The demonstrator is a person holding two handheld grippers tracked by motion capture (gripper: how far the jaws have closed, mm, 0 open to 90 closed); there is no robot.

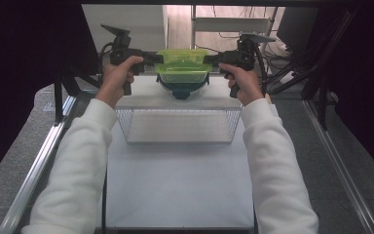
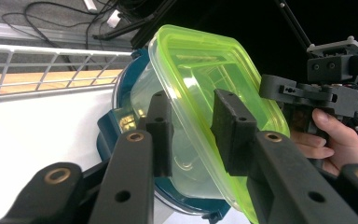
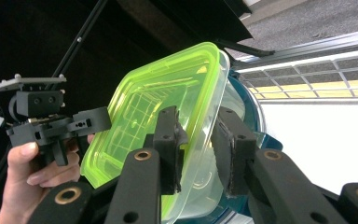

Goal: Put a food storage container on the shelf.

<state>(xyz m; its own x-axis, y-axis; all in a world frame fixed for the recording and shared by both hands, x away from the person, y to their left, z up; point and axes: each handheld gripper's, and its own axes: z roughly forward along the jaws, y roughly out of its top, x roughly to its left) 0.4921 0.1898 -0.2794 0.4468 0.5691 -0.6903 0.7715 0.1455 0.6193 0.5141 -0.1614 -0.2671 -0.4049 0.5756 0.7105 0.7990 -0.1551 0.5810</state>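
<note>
A container [image 1: 182, 68] with a lid [image 1: 181, 57] on top is held up at the far end of the counter [image 1: 180, 170], beyond a wire basket [image 1: 177, 124]. Under the container sits a bowl [image 1: 182, 90], its rim around the container's base. The left gripper [image 1: 148, 57] meets the container's left edge and the right gripper [image 1: 214, 59] its right edge, each with one jaw on either side of the rim. The left hand [image 1: 119, 75] sits left of the basket's far corner, the right hand [image 1: 243, 83] right of it. The basket stands on the counter, between the forearms, nearer the person than the container.
</note>
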